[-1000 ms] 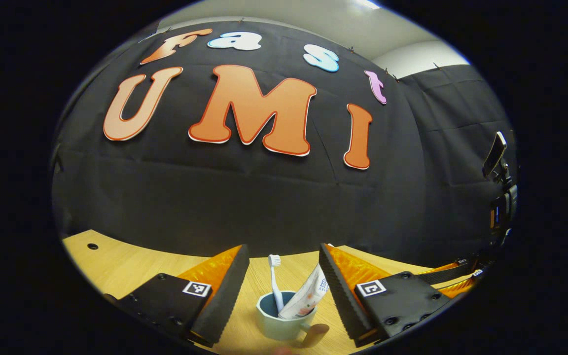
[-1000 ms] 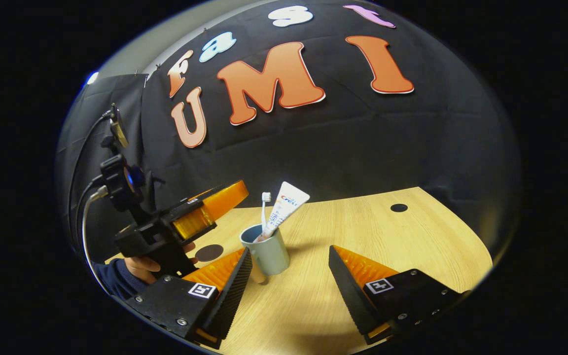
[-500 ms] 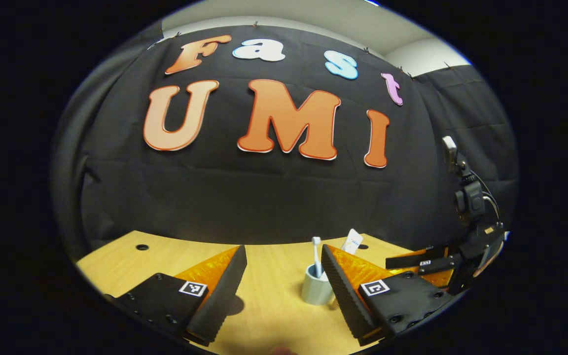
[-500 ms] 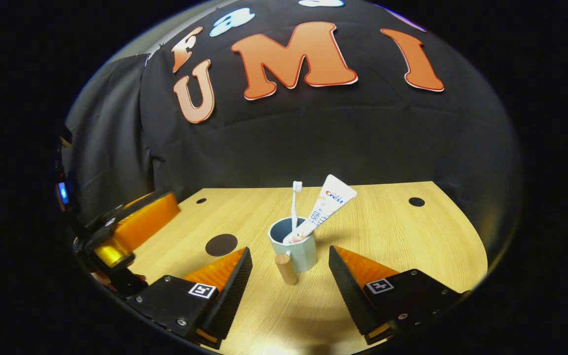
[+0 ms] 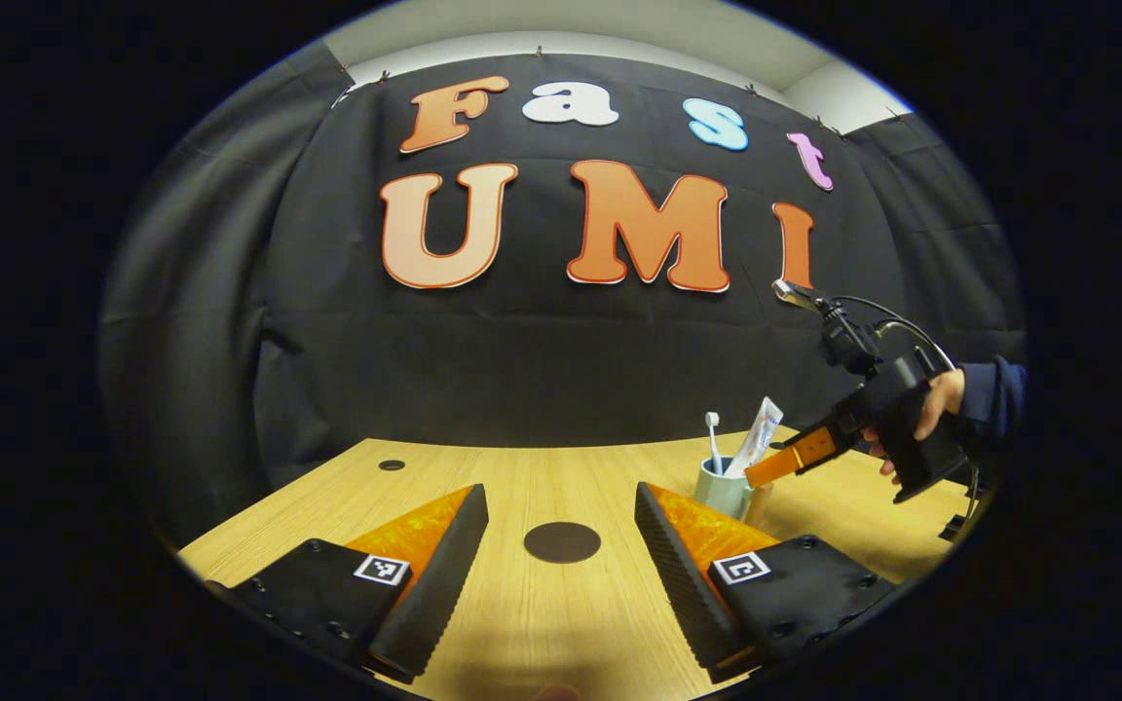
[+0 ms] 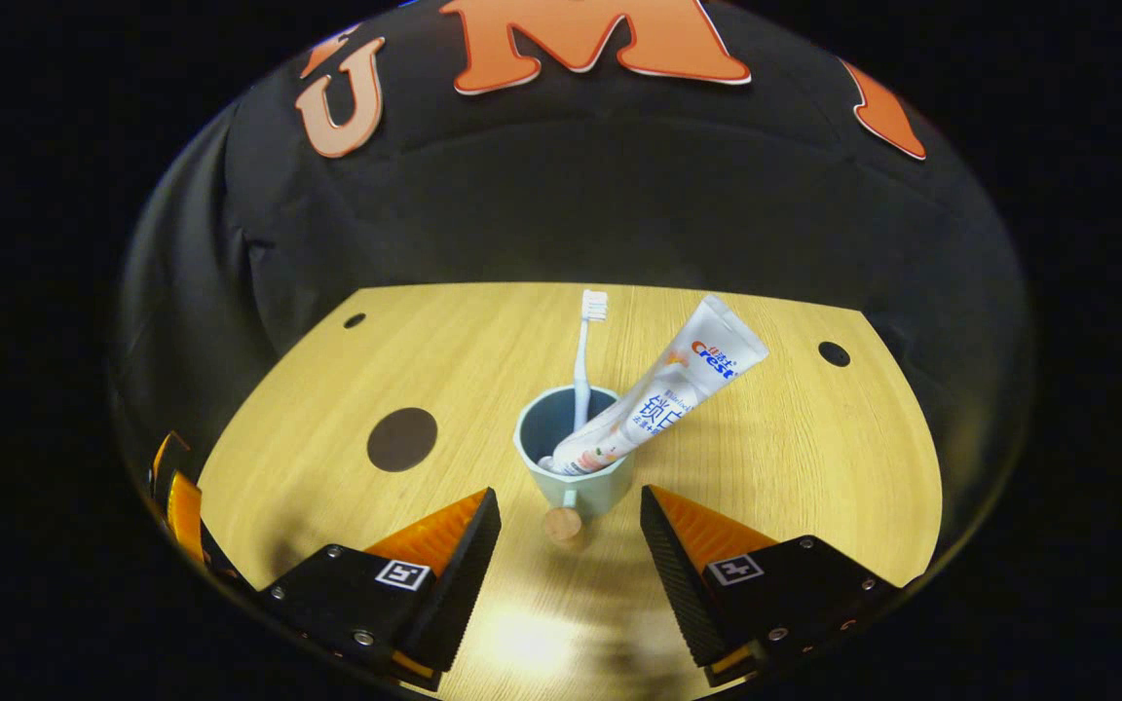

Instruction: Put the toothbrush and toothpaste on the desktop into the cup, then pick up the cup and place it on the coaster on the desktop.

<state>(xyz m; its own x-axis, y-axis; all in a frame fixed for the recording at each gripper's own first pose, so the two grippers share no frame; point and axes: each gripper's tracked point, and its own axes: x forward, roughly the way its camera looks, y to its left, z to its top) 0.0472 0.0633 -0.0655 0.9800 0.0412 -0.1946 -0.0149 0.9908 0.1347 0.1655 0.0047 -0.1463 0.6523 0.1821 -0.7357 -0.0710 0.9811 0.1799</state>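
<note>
Cup standing upright on the wooden desktop, just ahead of the right gripper, at about 12 o'clock from its open jaws. Nothing held between those jaws. Toothbrush already inside the cup, standing nearly straight up, bristles on top. Toothpaste inside too, leaning over the rim toward 2 o'clock, cap end down in the cup. So the first half of the job looks done.

Small round wooden handle sticking out from the cup's near side, pointing right back at the gap between the right jaws. Probably the easiest part to pinch: a short push forward, then a squeeze.

Coaster, a dark flat circle, lying on the desktop at about 9 o'clock from the cup, near but not touching. So after the lift, a sideways carry to the left. Better kept level, since the tall toothpaste leans out and could tip the cup or slide.

From the left gripper view, coaster sitting right between the left gripper jaws, a little ahead. Those jaws wide open too, holding nothing. Cup farther off at about 2 o'clock, partly behind one finger. Right gripper seen there too, held by a hand in a dark sleeve, tips reaching to the cup.

Right gripper much nearer to the cup, and lined up with it. Left gripper nearer to the coaster.
</note>
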